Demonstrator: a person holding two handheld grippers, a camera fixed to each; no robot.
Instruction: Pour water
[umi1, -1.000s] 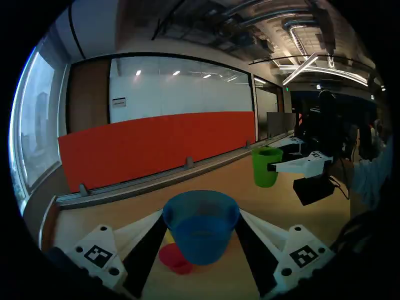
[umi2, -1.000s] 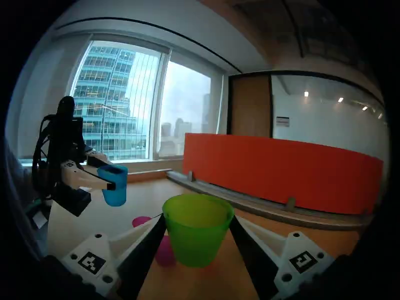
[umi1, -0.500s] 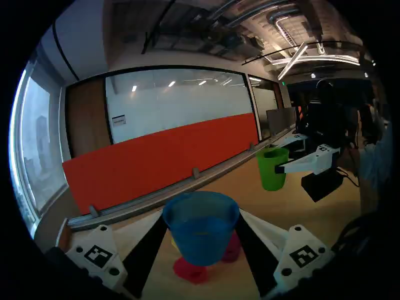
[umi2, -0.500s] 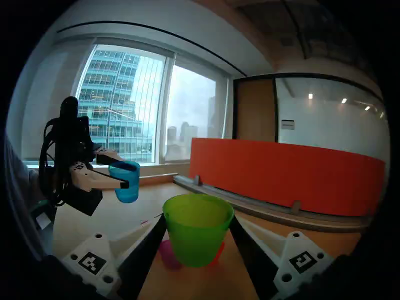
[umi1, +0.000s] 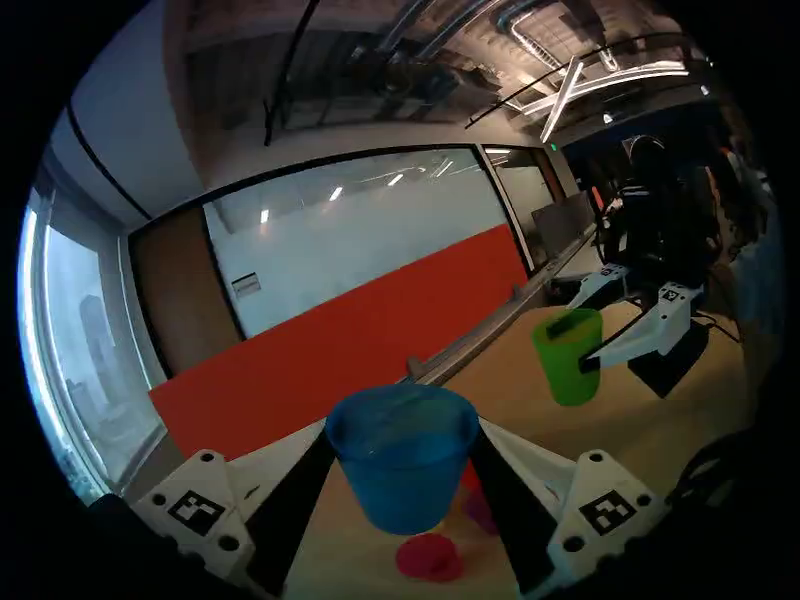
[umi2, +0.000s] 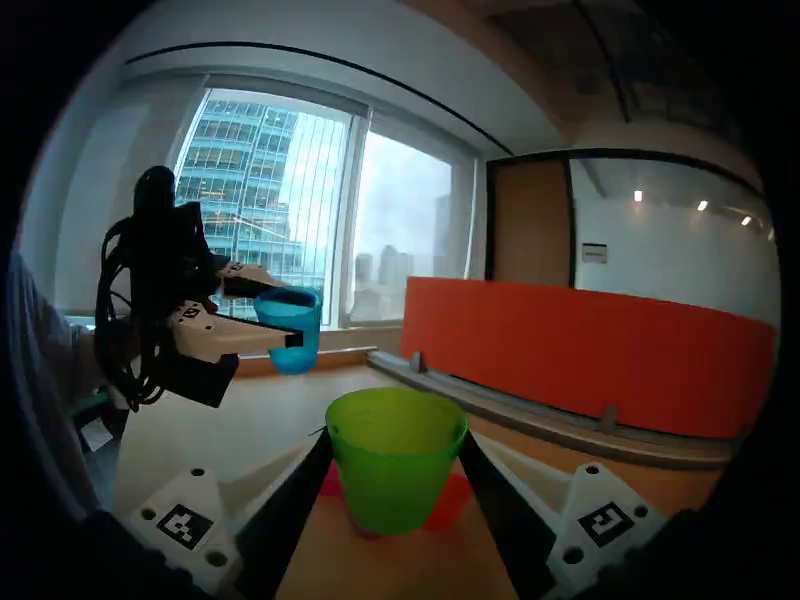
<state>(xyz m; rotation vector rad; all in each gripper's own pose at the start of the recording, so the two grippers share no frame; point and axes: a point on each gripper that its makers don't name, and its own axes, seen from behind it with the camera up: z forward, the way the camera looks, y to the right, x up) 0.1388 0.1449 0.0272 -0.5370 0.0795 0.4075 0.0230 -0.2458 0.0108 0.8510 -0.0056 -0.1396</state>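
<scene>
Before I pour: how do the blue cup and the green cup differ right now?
Colour: the blue cup is blue, the green cup lime green.
Holder: the left tongs clamp the blue cup, the right tongs clamp the green cup.
Contents: the green cup looks empty inside; I cannot tell the blue cup's fill.
Shared: both are tapered cups, roughly upright, rims up, held apart above the table.

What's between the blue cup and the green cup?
Only bare table shows between the blue cup and the green cup, in the right gripper view.
</scene>
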